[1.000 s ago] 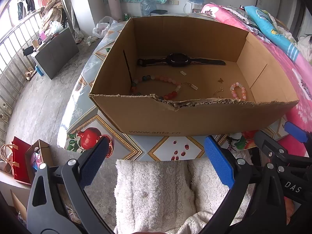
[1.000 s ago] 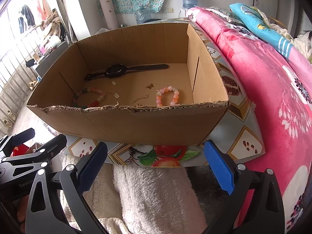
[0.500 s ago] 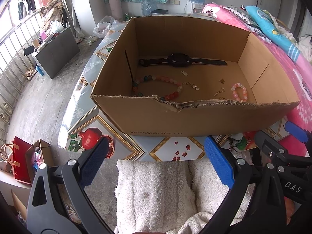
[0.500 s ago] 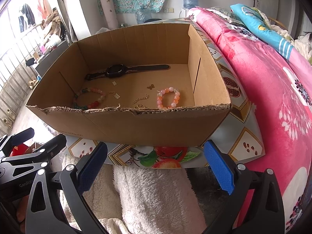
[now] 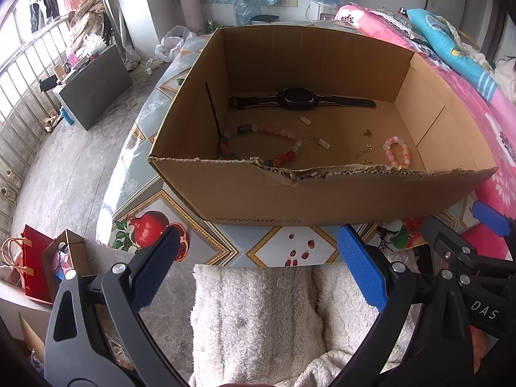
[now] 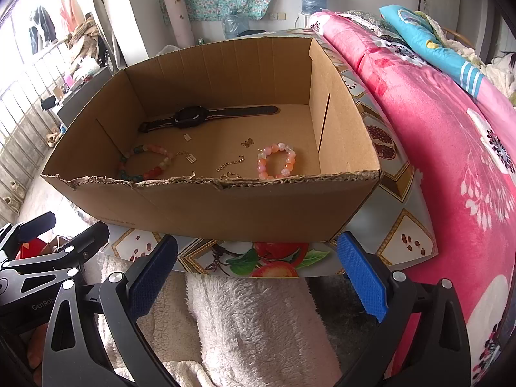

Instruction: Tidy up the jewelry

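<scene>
A black watch (image 5: 296, 99) lies flat along the far wall of the cardboard box (image 5: 322, 196), its strap running left to right. Nearer sit a long bead bracelet (image 5: 258, 142) on the left and a small pink bracelet (image 6: 276, 160) on the right, well apart, with bare floor between. The box's near edge is torn. The left gripper (image 5: 258, 274) and right gripper (image 6: 256, 272) hover in front of the box, fingers wide apart, empty.

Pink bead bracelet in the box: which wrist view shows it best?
The right wrist view: the pink bead bracelet appears almost whole, only its near edge behind the cardboard box's torn rim. The left wrist view shows it smaller, off to one side.
</scene>
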The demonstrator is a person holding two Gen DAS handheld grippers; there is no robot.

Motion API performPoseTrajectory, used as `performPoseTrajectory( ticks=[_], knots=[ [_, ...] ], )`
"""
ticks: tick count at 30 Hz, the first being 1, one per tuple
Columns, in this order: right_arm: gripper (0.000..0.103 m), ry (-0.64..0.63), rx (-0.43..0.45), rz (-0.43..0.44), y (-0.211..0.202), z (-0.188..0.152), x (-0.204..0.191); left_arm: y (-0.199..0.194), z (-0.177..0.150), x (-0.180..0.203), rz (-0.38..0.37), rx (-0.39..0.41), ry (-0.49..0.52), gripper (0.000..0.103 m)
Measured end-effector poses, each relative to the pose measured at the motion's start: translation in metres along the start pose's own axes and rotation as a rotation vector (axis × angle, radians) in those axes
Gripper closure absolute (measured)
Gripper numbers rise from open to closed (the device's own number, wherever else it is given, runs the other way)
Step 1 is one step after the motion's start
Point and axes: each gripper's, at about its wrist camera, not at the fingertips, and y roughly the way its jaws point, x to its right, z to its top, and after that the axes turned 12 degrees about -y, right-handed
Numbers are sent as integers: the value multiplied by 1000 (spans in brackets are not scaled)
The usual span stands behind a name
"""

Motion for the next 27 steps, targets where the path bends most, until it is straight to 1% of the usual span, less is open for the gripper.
performPoseTrajectory(
  ticks=[27],
  knots=[
    [7,5,-6,3,0,-1,3,2,-2,2,3,-6,-1,9]
  ],
)
